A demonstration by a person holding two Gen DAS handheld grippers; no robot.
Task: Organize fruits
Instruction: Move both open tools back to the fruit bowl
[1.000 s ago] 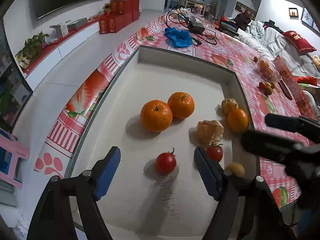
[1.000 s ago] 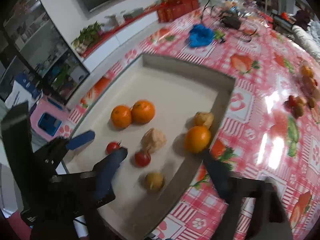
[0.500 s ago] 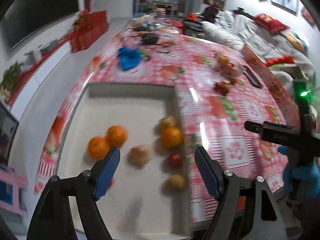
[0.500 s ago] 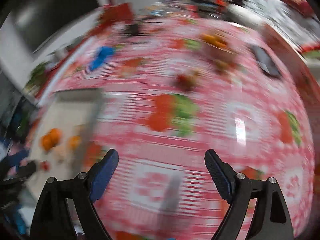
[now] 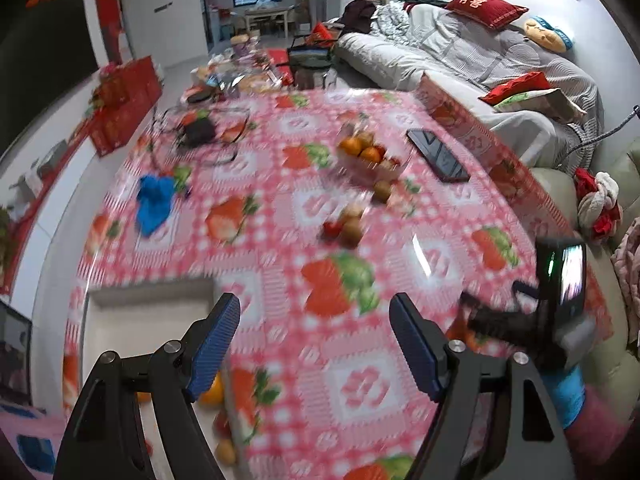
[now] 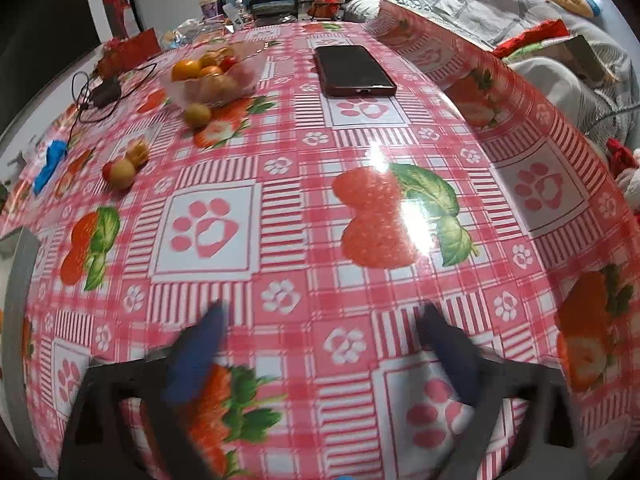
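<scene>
Since loose yellow-brown round fruits point(image 6: 122, 174) lie short of clear plastic fruit bowl point(image 6: 212, 80), both grippers empty: left gripper point(image 5: 314, 334) fingers wide, right gripper point(image 6: 320, 356) fingers just opened wide, ready to collect.

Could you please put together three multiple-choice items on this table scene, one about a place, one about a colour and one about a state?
1. Where does the phone lie?
A in the tray
B flat on the tablecloth
C in the bowl

2. What colour is the crumpled cloth?
A blue
B yellow
C black

3. How does the right gripper stand?
A shut on an orange
B shut on the phone
C open, holding nothing

Answers: 1 B, it rests on the checked cloth beside the fruit bowl. 2 A, it shows bright blue. 3 C, only tablecloth shows between its fingers, which have just been opening.
</scene>
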